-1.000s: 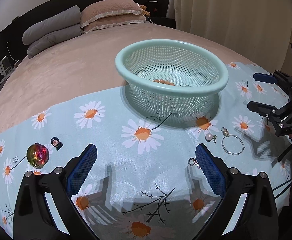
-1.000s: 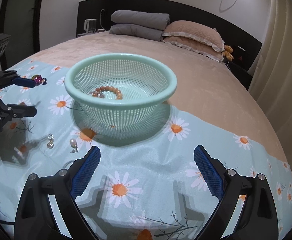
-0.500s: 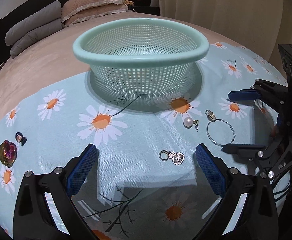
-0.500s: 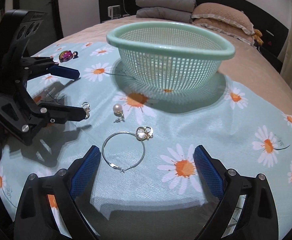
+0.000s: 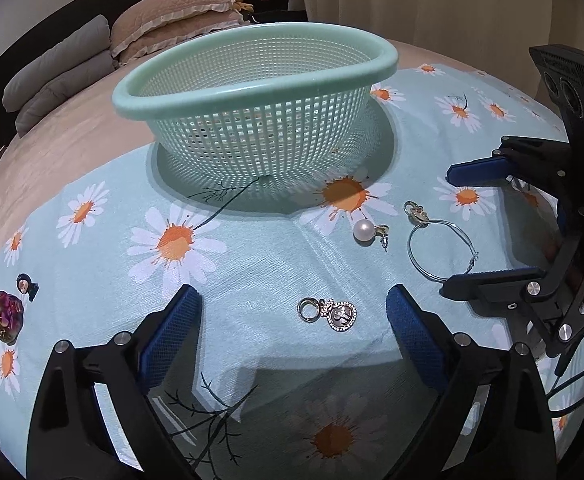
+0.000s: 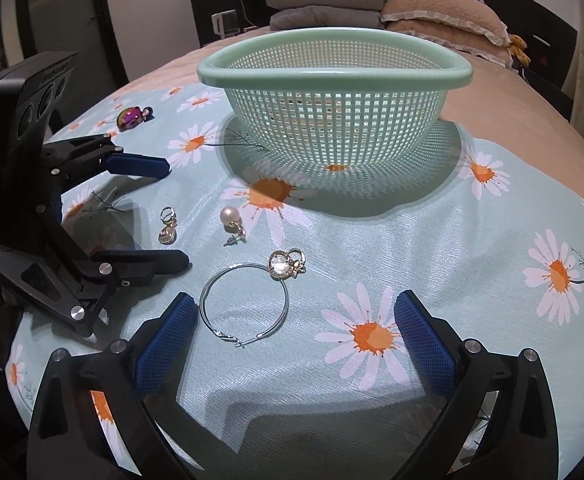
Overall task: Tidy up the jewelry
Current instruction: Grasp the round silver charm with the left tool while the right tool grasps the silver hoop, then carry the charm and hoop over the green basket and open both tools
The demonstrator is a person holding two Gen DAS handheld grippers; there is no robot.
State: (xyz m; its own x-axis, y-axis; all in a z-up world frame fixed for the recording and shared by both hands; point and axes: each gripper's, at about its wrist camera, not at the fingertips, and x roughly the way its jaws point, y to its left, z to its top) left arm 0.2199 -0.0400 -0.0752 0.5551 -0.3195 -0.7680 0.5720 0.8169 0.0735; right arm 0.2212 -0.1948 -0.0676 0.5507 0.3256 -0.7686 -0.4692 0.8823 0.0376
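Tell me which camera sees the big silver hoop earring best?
The right wrist view. There the hoop earring lies whole and close, just ahead of the open right gripper, with its sparkly charm plain. In the left wrist view the same hoop sits off to the side, smaller, and a finger of the right gripper covers its near edge.

- Left gripper [image 5: 293, 322]: black angular finger arms, blue cross-hatched pads, round silver screw heads at the joints.
- Right gripper [image 6: 293, 326]: same build; in the left wrist view, a black housing with three round openings and thin black cables.
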